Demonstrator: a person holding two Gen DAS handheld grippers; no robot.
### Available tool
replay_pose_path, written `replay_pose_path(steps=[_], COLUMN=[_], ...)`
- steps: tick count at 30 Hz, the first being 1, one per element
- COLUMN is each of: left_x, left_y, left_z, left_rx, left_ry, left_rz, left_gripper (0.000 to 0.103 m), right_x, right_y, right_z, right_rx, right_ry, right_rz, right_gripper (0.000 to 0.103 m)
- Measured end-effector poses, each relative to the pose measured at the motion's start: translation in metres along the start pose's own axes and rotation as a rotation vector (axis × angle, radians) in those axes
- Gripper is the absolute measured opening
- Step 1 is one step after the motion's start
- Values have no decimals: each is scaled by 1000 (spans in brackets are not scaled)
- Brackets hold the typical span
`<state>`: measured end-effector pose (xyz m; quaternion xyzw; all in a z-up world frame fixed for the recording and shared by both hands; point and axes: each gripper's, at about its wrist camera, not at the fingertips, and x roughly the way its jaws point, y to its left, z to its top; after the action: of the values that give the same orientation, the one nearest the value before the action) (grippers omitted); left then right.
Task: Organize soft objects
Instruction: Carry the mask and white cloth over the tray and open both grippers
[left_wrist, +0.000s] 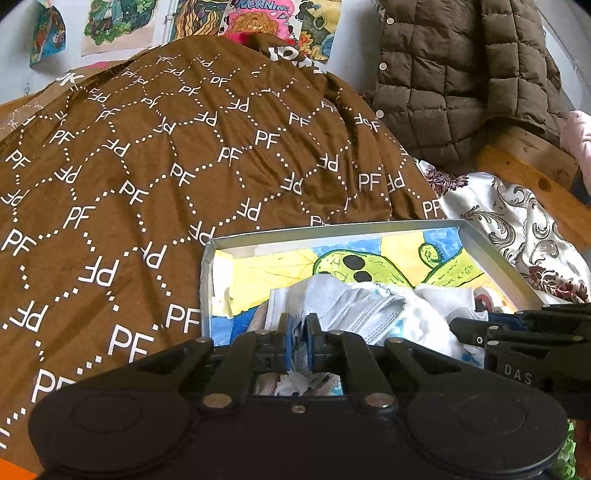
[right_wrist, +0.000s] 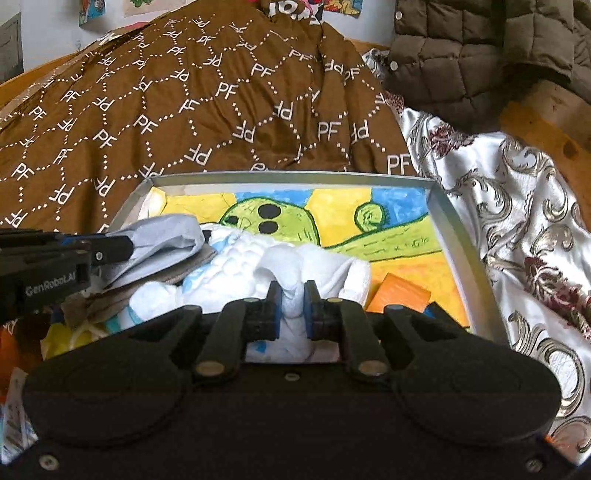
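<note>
A shallow metal-rimmed tray (left_wrist: 332, 229) (right_wrist: 288, 176), lined with a cactus drawing, lies on the bed and holds a heap of soft things. A pleated pale blue face mask (left_wrist: 369, 314) (right_wrist: 166, 236) lies on the heap's left side. A white padded cloth with blue print (left_wrist: 417, 325) (right_wrist: 236, 266) lies on its right. My left gripper (left_wrist: 300, 326) (right_wrist: 122, 245) is nearly closed at the mask's near edge, with a thin blue-white strip pinched between its blue pads. My right gripper (right_wrist: 293, 295) (left_wrist: 460, 328) is shut on a raised fold of the white padded cloth. The two grippers sit side by side.
An orange block (right_wrist: 399, 295) lies in the tray's right part. A brown blanket printed "PF" (left_wrist: 166, 166) is heaped behind and left of the tray. A floral satin cloth (right_wrist: 517, 221) spreads to the right, and a quilted olive jacket (left_wrist: 461, 74) hangs at the back right.
</note>
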<state>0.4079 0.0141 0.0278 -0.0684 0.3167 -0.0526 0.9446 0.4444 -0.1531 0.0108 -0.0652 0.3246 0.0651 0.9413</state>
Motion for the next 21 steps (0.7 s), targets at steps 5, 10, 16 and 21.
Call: replay_pose_path(steps=[5,10,16,21], left_x=[-7,-13,-19,-24], left_y=[5,11,12,13], left_z=[1,1,3,5], left_rx=[-21,-41,-57,-80], left_ry=[-2,-2,-14,-28], left_rz=[-12,4,30,46], left_gripper=[20,30,38,52], right_x=[-6,-11,-19,-29], right_y=[-11,-13,-14,-16], right_z=[-6,-6,-4,-2], right_rx=[55,76,85,78], right_ry=[-11,-32,-52,-75], right_rz=[14,18,25,25], right_gripper=[16,34,50,61])
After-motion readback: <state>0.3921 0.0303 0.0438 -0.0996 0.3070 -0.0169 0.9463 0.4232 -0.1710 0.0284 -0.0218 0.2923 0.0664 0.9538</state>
